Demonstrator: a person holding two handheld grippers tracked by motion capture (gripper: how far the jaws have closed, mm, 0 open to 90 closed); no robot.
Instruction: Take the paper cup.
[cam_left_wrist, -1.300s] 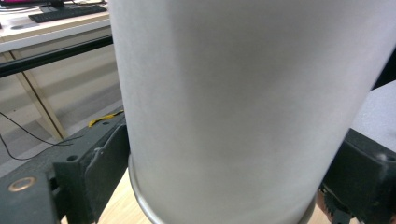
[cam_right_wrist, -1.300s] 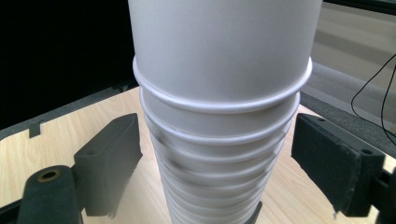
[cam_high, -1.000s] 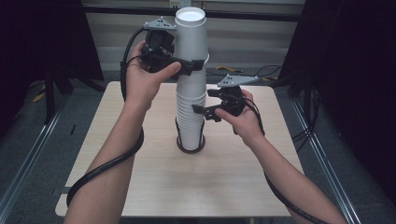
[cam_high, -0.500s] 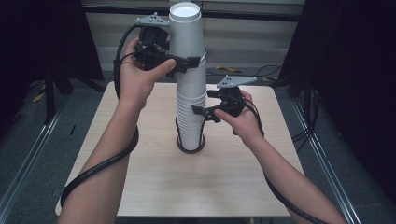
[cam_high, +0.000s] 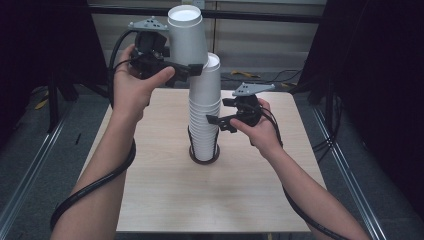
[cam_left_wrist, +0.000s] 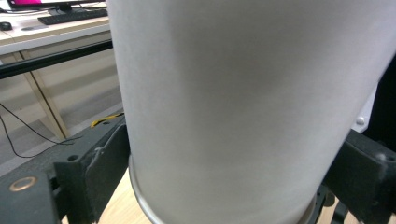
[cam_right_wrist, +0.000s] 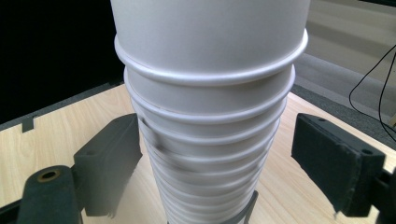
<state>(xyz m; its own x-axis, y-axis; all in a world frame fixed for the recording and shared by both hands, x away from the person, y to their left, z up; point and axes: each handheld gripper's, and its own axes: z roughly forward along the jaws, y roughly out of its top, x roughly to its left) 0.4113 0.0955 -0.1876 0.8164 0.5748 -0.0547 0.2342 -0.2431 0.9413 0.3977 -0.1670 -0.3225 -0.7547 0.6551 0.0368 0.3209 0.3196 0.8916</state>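
A tall stack of white paper cups stands in a black wire holder at the middle of the wooden table. My left gripper is shut on the lower part of one white cup. It holds that cup just above and left of the stack's top, slightly tilted. My right gripper straddles the stack at mid height. Its jaws stand open on either side, with a small gap at the right jaw.
Black cables trail from both grippers along the person's forearms. Dark curtains and a metal frame rail surround the table. Loose cables lie on the floor behind the table. Bare tabletop lies on both sides of the holder.
The left gripper has lifted the top cup off the stack and carried it up and to the left. The right gripper stays around the stack.
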